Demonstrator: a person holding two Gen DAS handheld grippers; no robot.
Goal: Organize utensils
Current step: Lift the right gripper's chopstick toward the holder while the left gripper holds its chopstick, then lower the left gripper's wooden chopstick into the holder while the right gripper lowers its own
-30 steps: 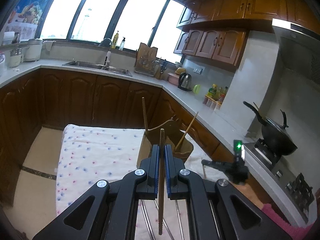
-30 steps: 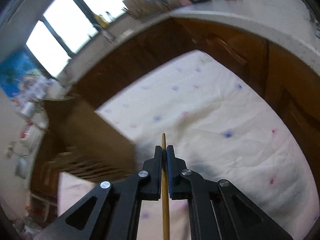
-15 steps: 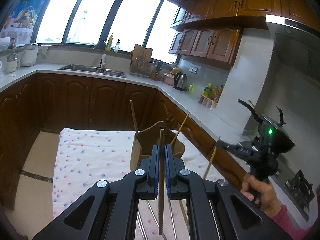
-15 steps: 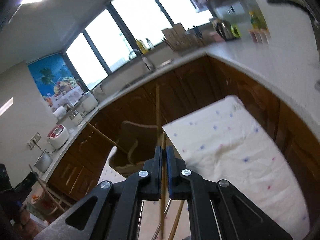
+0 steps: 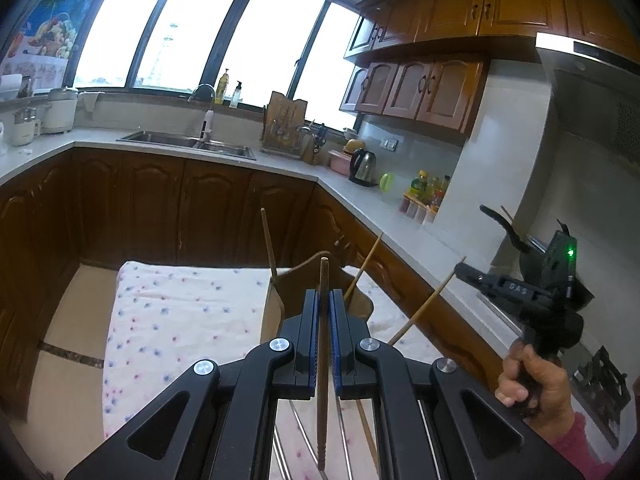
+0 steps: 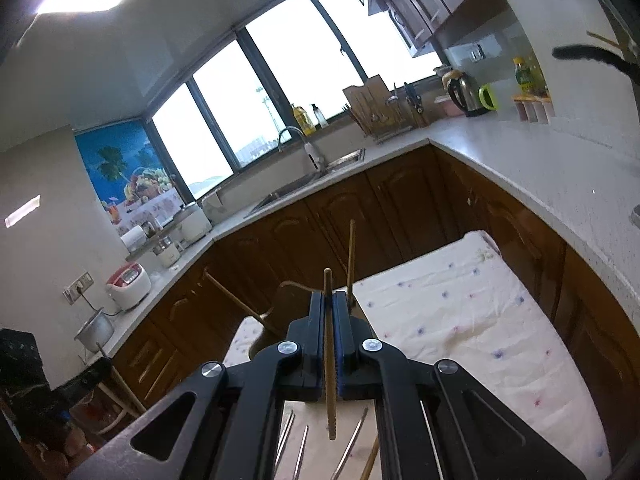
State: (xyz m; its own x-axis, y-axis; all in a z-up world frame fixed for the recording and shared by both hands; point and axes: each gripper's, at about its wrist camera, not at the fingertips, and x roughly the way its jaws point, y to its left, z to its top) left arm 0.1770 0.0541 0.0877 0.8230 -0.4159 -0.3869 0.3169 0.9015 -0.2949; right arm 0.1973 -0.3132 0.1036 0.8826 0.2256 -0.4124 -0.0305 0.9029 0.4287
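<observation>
chopsticks partly sorted: two stand in the brown wooden holder (image 5: pixel 320 304) on the dotted white cloth (image 5: pixel 180 320); several metal and wooden ones (image 6: pixel 352 446) lie loose below. left claw (image 5: pixel 324 332) clamps a dark wooden chopstick (image 5: pixel 322 360); right claw (image 6: pixel 330 334) clamps a pale bamboo chopstick (image 6: pixel 329 360). only the left view shows the right hand (image 5: pixel 528 384).

A desk (image 5: pixel 180 320) under a white cloth with small coloured dots carries a brown wooden holder (image 5: pixel 276 304) with chopsticks standing in it; loose chopsticks (image 6: pixel 352 444) lie nearer.
</observation>
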